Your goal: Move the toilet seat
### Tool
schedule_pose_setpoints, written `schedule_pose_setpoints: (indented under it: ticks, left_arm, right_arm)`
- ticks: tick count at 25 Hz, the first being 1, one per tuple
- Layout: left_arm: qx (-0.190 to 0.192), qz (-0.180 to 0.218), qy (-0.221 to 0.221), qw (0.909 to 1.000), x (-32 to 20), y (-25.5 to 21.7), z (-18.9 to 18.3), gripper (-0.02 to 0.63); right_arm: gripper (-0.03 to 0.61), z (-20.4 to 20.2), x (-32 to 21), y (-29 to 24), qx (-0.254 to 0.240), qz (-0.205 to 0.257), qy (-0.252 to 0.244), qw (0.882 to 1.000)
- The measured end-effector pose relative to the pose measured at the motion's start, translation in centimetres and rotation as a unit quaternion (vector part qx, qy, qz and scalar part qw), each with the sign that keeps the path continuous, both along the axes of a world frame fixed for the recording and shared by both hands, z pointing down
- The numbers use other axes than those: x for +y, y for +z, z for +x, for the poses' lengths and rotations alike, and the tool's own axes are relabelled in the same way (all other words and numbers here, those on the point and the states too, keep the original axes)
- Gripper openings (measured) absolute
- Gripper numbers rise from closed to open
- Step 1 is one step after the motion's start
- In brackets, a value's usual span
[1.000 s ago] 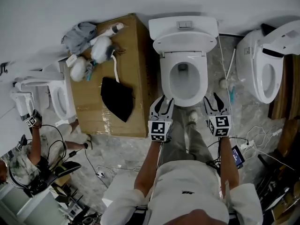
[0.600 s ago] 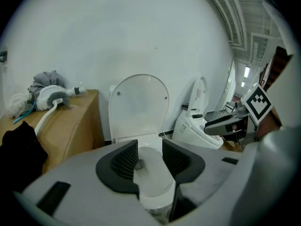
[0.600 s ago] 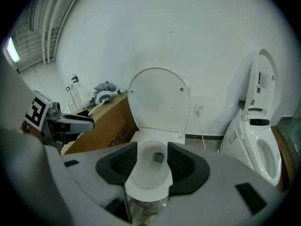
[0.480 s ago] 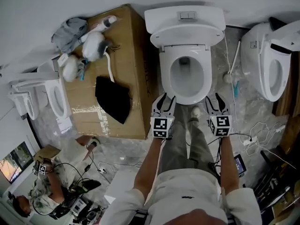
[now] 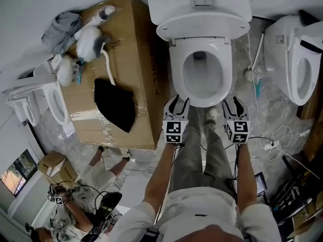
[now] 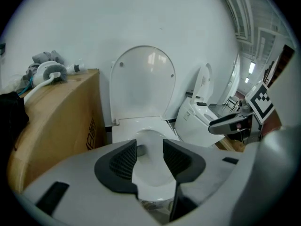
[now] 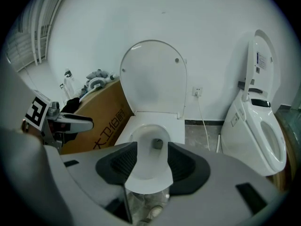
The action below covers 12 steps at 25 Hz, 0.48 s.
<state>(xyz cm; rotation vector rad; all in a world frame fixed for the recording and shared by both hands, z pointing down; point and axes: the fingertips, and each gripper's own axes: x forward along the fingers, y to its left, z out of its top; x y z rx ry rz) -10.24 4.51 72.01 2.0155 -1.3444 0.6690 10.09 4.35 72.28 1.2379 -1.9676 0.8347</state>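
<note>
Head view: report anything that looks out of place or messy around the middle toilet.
The cardboard box beside the toilet is cluttered: a black cloth lies crumpled on top, a grey rag heaped at its far corner. Loose cables sprawl on the floor.

Right gripper (image 7: 153, 160) hovered low before open toilet bowl (image 7: 149, 142), dark pads slightly apart, nothing between them. Toilet seat (image 7: 153, 76) stood raised, upright against white wall. Cardboard box (image 7: 101, 116) with printed characters sat just beside bowl at left, grey-white bundle (image 7: 96, 84) on top. Left gripper (image 7: 87, 123), marker cube (image 7: 36, 111) attached, reached in from left edge. Second toilet (image 7: 256, 126), lid up, stood at right. Cord (image 7: 203, 121) hung from wall socket (image 7: 198, 90) between the two toilets. Shoe (image 7: 153, 213) showed below jaws.
</note>
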Motion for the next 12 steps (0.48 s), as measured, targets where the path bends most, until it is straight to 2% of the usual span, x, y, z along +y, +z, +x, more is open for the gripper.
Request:
schedule_pose_setpoints:
  ticks: [12]
  left_arm:
    - [-0.011,-0.039,-0.011,0.9991,0.8,7.5,-0.6,0.189]
  right_arm:
    - [0.218,0.8,1.1,7.2,0.011,-0.030,0.031,0.999]
